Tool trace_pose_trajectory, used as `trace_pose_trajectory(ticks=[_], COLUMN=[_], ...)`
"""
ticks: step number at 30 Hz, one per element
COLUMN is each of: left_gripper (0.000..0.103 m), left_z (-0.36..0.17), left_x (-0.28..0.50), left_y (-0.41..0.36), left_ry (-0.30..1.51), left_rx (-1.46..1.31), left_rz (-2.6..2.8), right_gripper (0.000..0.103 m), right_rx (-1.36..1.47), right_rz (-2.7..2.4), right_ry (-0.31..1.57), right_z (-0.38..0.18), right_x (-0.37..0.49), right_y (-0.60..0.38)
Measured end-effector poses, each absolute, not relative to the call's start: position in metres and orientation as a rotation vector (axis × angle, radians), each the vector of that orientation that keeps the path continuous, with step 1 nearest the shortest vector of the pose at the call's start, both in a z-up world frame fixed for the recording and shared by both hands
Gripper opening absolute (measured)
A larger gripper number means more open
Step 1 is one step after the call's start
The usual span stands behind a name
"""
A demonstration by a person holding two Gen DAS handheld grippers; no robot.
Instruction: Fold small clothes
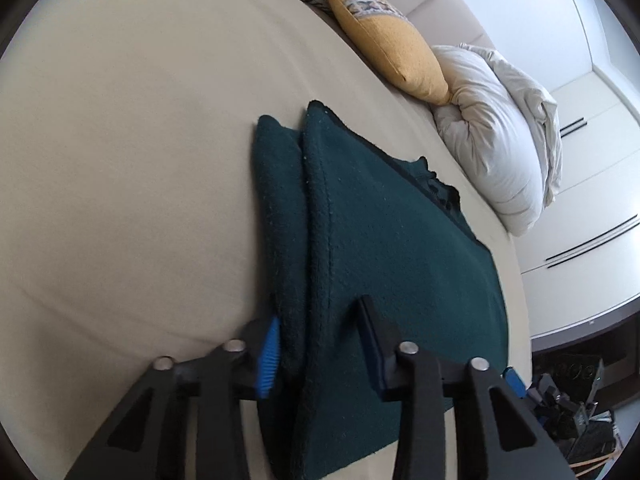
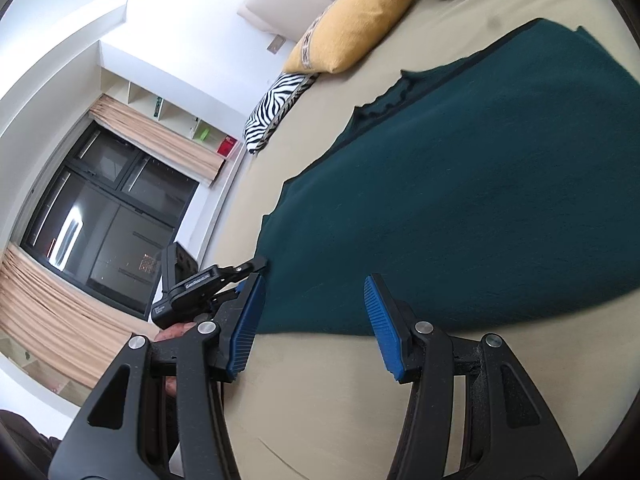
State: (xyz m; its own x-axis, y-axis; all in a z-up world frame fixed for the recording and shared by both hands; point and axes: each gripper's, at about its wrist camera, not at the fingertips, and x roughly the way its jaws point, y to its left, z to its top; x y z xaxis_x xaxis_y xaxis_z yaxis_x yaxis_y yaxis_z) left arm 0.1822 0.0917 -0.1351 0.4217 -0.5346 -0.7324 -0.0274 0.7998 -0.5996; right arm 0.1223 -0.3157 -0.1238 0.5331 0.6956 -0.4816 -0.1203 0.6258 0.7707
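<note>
Two grippers, one loose fold

One dark green garment (image 1: 384, 240) lies flat on the bed (image 1: 120, 140), just below the yellow pillow (image 1: 384, 36), its side already folded over into a raised ridge. The left gripper (image 1: 320, 344) straddles that ridge, fabric between the jaws (whether the pads pinch it, I cannot tell). The right gripper (image 2: 316, 320) hangs open at the garment's near edge, holding nothing. If the left grip is shallow, the fleece may slip and the fold spring open.
</note>
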Motion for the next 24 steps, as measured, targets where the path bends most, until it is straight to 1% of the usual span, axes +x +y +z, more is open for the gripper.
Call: trace_pose_trajectory(ticks=[1,3,6,10,13,16,18,20,24], left_gripper=[0.022,0.019,0.018,0.017,0.015,0.015,0.014,0.014,0.013], left_z=[-0.136,-0.136,-0.134,-0.128,-0.127,-0.126,-0.122,-0.113,-0.079], left_x=[0.184,0.184,0.181,0.179,0.179,0.181,0.181,0.182,0.186], left_y=[0.092,0.095,0.099,0.093,0.094,0.094,0.092,0.086,0.060], left_ry=[1.107,1.101,1.081,1.052,1.046,1.044,1.042,1.031,0.998], left_rx=[-0.592,-0.610,-0.615,-0.523,-0.524,-0.509,-0.493,-0.470,-0.403], left_rz=[-0.350,-0.360,-0.378,-0.379,-0.385,-0.391,-0.391,-0.390,-0.423], right_gripper=[0.051,0.051,0.051,0.051,0.051,0.051,0.049,0.049,0.049], right_rx=[0.743,0.732,0.699,0.652,0.621,0.613,0.596,0.649,0.776], right_rz=[0.555,0.567,0.589,0.612,0.626,0.635,0.607,0.628,0.656], right_ry=[0.890,0.901,0.931,0.984,1.025,1.057,1.120,1.128,1.105], right_z=[-0.124,-0.123,-0.122,-0.126,-0.131,-0.141,-0.158,-0.174,-0.176], right_x=[0.125,0.131,0.146,0.173,0.199,0.223,0.241,0.250,0.252], right_y=[-0.311,-0.305,-0.292,-0.269,-0.247,-0.231,-0.223,-0.224,-0.246])
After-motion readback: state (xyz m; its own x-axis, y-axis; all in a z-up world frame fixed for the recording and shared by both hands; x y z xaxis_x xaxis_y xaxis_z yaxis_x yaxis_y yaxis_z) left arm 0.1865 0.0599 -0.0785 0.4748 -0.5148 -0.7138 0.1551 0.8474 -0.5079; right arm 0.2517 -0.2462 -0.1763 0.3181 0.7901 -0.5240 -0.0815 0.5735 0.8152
